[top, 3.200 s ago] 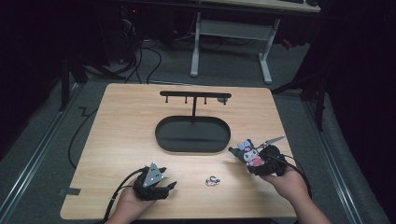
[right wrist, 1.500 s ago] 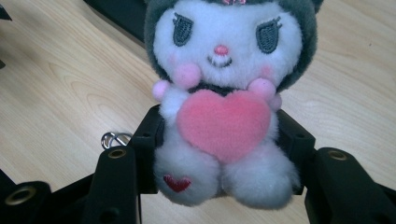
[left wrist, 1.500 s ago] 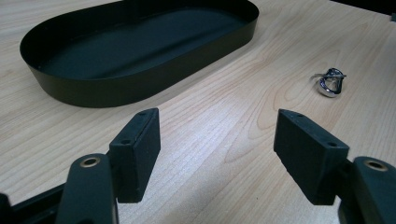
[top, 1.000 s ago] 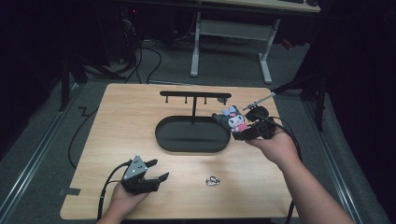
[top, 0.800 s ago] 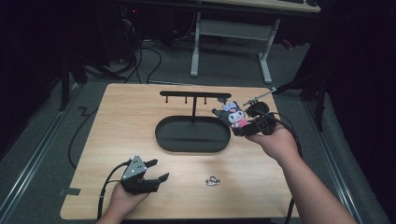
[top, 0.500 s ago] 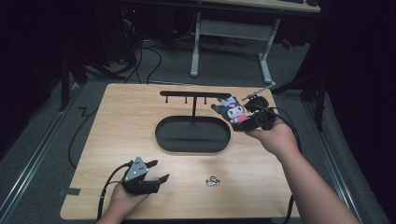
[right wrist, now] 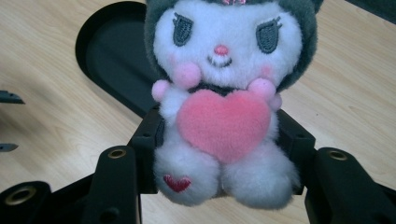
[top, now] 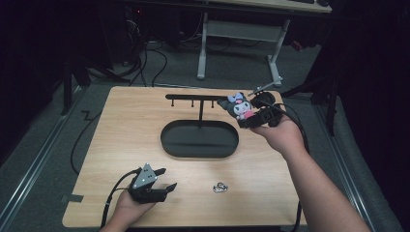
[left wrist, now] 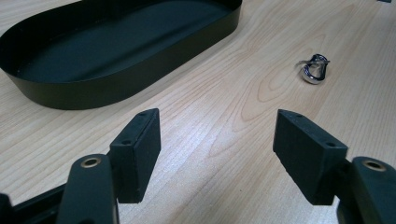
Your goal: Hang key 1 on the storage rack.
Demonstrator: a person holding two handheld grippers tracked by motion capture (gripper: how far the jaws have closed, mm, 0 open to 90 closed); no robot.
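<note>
Wooden worktop [top: 125, 125] below, our right gripper [top: 246, 118] has carried the fingers-clamped grey-and-white plush keychain [top: 239, 106] up to the black hook rack [top: 196, 97], ready for hanging; the left gripper [top: 162, 188] rests, fingers open.

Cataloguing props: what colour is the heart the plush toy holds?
Pink; the heart on the plush toy shows best in the right gripper view.

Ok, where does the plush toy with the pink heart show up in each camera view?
High view: plush toy with the pink heart, upper right, in the right gripper.
Left gripper view: not in it.
Right gripper view: centre, between the jaws.
Shared landmark: black oval tray.
</note>
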